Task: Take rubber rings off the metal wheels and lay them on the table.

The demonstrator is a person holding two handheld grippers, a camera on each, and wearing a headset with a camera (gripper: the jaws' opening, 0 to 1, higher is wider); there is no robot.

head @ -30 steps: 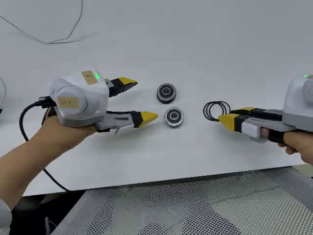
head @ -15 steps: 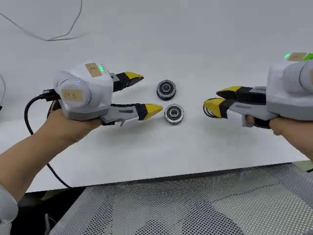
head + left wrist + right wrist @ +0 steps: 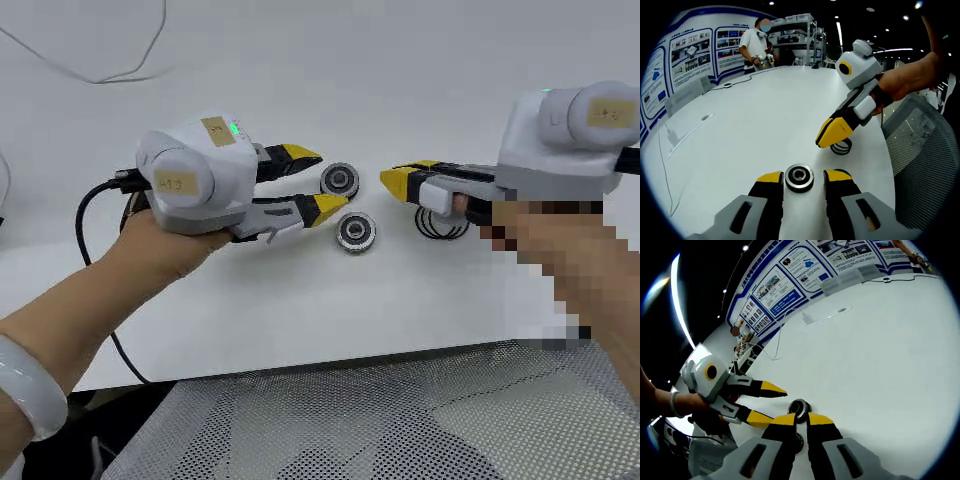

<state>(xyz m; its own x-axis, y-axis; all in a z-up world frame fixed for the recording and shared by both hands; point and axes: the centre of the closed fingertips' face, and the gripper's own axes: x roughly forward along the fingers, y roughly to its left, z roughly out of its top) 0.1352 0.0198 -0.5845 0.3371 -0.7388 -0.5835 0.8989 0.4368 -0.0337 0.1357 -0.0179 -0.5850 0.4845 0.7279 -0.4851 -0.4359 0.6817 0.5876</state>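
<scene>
white table (image 3: 420, 90) with a matte top. far metal wheel (image 3: 340, 180) and near metal wheel (image 3: 356, 232) lie flat, close together but apart. black rubber rings (image 3: 432, 232) lie in an overlapping pile to their right. a thin cable (image 3: 120, 70) trails across the far left.

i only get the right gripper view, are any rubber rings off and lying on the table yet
observer: Yes. In the left gripper view a small stack of black rubber rings lies flat on the table, just past the tip of the right gripper.
operator: ok, and has the left gripper got hold of that wheel in front of me
observer: No. The left gripper is open, and in its own view the wheel sits between its two tips with a gap on each side.
</scene>
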